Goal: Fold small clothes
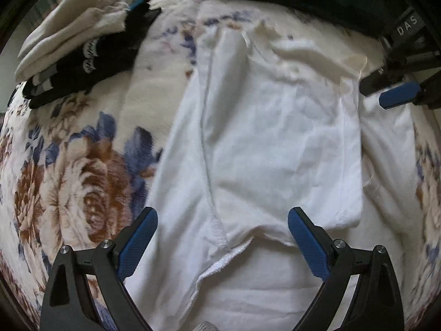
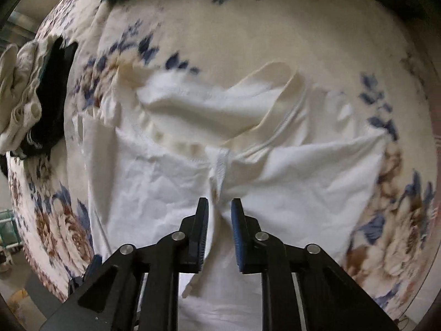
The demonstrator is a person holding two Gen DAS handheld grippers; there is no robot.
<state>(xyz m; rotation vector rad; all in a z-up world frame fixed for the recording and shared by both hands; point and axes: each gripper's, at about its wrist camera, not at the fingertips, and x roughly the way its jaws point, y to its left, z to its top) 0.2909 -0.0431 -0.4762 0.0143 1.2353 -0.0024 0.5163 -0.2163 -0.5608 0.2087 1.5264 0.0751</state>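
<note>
With the white garment [image 1: 264,143] lying half folded on the flowered blanket [image 1: 82,171], the left gripper [image 1: 222,230] hangs wide apart above it and the right gripper [image 2: 219,207] stands narrowly parted around a raised fold, seemingly unpinched, so the next move likely calls for closing there to carry another fold.

Floral blanket [image 1: 69,182] over surface; grey floor [image 2: 33,284], possibly concrete.
</note>
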